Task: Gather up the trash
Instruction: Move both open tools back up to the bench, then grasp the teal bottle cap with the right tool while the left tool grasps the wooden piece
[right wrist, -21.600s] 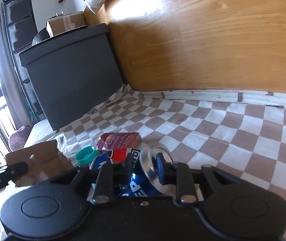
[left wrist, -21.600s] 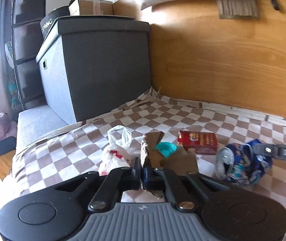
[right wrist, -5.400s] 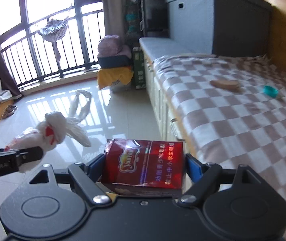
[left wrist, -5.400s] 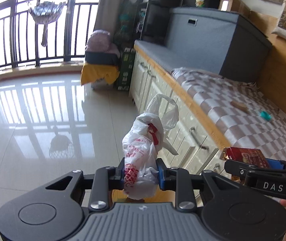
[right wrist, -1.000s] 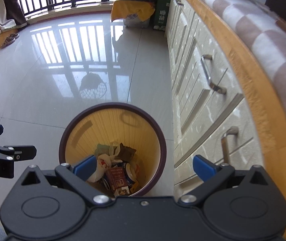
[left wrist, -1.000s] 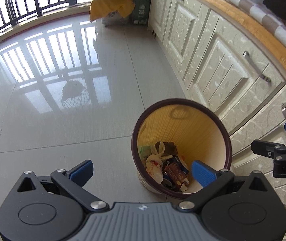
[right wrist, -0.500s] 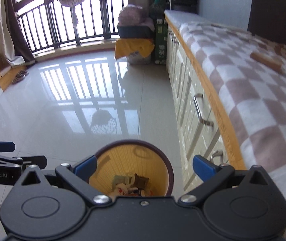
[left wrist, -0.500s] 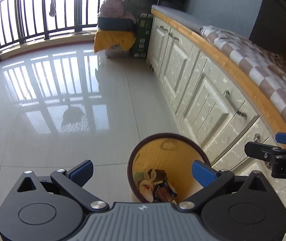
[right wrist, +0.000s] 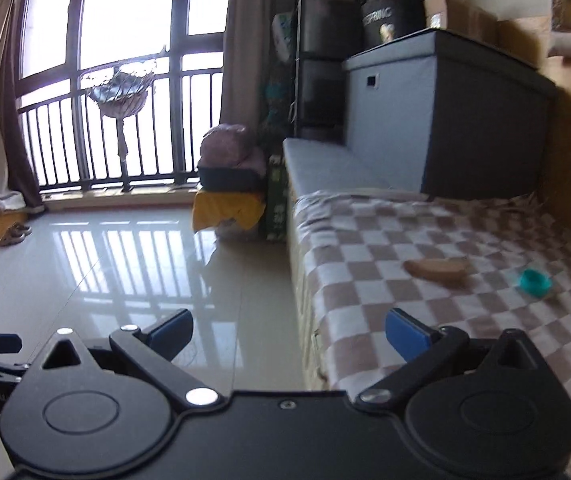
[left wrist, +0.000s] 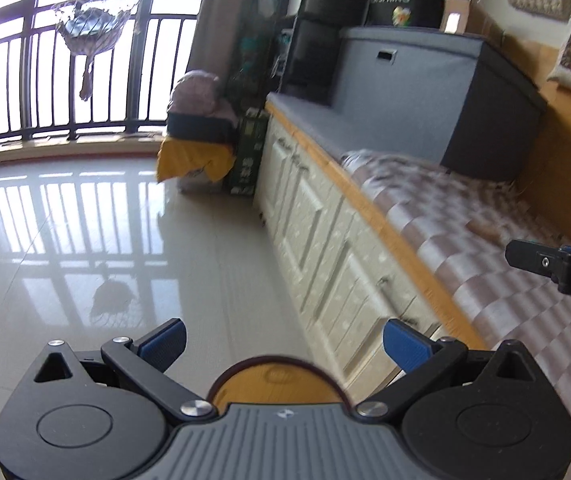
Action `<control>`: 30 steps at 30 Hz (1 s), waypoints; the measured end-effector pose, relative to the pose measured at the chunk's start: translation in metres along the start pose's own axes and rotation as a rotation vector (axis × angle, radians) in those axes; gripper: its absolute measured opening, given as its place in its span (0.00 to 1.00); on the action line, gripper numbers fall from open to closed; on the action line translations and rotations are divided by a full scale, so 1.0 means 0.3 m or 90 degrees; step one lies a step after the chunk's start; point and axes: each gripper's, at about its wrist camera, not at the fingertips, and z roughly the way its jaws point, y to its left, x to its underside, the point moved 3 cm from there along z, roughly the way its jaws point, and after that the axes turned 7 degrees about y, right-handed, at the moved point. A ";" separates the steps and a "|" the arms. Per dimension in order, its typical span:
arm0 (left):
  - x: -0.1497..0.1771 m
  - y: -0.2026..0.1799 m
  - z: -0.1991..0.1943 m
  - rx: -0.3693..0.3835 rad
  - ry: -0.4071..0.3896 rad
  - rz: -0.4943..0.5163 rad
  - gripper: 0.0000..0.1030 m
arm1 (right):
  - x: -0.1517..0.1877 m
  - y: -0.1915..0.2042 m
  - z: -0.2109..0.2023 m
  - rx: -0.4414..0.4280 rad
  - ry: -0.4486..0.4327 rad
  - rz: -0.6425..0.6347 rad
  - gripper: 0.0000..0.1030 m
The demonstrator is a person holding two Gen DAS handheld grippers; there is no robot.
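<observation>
My left gripper (left wrist: 284, 341) is open and empty, held above the round yellow trash bin (left wrist: 277, 380), whose far rim shows just under the gripper body. My right gripper (right wrist: 288, 330) is open and empty, raised beside the bench edge. A brown cardboard piece (right wrist: 437, 270) and a teal bottle cap (right wrist: 534, 282) lie on the brown-and-white checked cloth (right wrist: 369, 240) on the bench. The cardboard shows blurred in the left wrist view (left wrist: 485, 230). One finger of the right gripper (left wrist: 557, 266) shows at the right edge of the left wrist view.
White cabinet doors (left wrist: 325, 248) run under the bench with its wooden edge. A large grey storage box (right wrist: 445, 120) stands at the far end. A yellow-covered stool with bags (right wrist: 229, 184) stands on the glossy tiled floor (right wrist: 125, 264). A balcony railing (right wrist: 105, 128) is behind.
Both grippers have tilted upward and away from the bin. The bin has dropped out of the right view and nearly out of the left view. The bench top has come into view.
</observation>
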 end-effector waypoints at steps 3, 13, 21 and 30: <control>-0.038 -0.086 -0.004 0.029 -0.029 0.009 1.00 | -0.041 -0.108 -0.040 0.041 -0.037 0.013 1.00; -0.114 -0.431 0.090 0.099 -0.081 0.093 1.00 | -0.059 -0.503 -0.043 0.170 -0.104 0.084 1.00; -0.144 -0.632 0.229 0.145 -0.082 0.165 1.00 | -0.011 -0.780 0.157 0.255 -0.067 0.186 1.00; -0.208 -0.769 0.434 0.202 -0.060 0.236 1.00 | 0.014 -0.899 0.428 0.297 -0.010 0.229 0.90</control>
